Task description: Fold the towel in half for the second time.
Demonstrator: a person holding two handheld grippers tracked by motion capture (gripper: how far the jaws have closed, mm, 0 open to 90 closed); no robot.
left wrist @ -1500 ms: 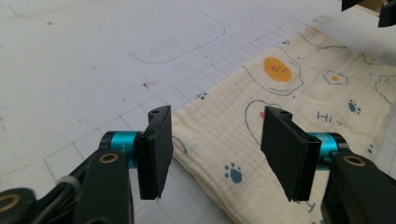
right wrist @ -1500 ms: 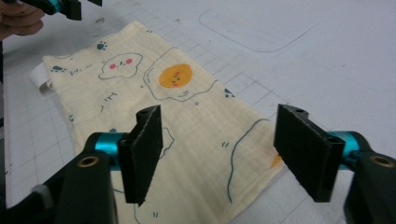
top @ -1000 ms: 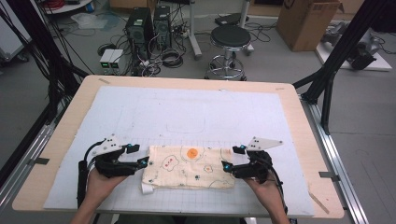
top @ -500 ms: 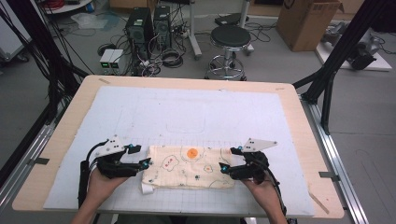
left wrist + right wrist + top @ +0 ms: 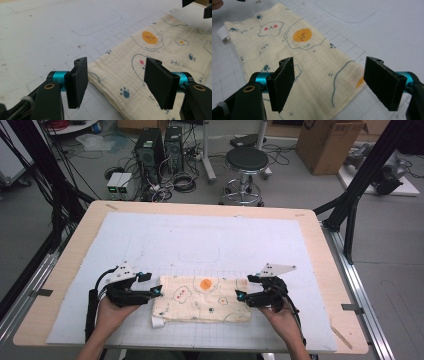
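A: High view first, left to right: the left gripper [image 5: 150,287] sits at the left end of the cloth [image 5: 202,299], jaws spread and clamping nothing; they have just been closing a little, with the cloth's corner below the gap but not pinched.

B: And the cloth lies where?

A: Flat on the white mat [image 5: 200,245], near the person's edge of the table [image 5: 65,265], folded into a long strip. It looks thin, soft and light (crinkled muslin, I'd guess), so it should droop and slide when lifted.

B: Where to take hold?

A: At the end corners, pinching all layers. The right gripper [image 5: 242,296] hovers over the right end, jaws also apart and empty.

B: Room to move?

A: Plenty of bare mat beyond the cloth; the near table edge is close, though.
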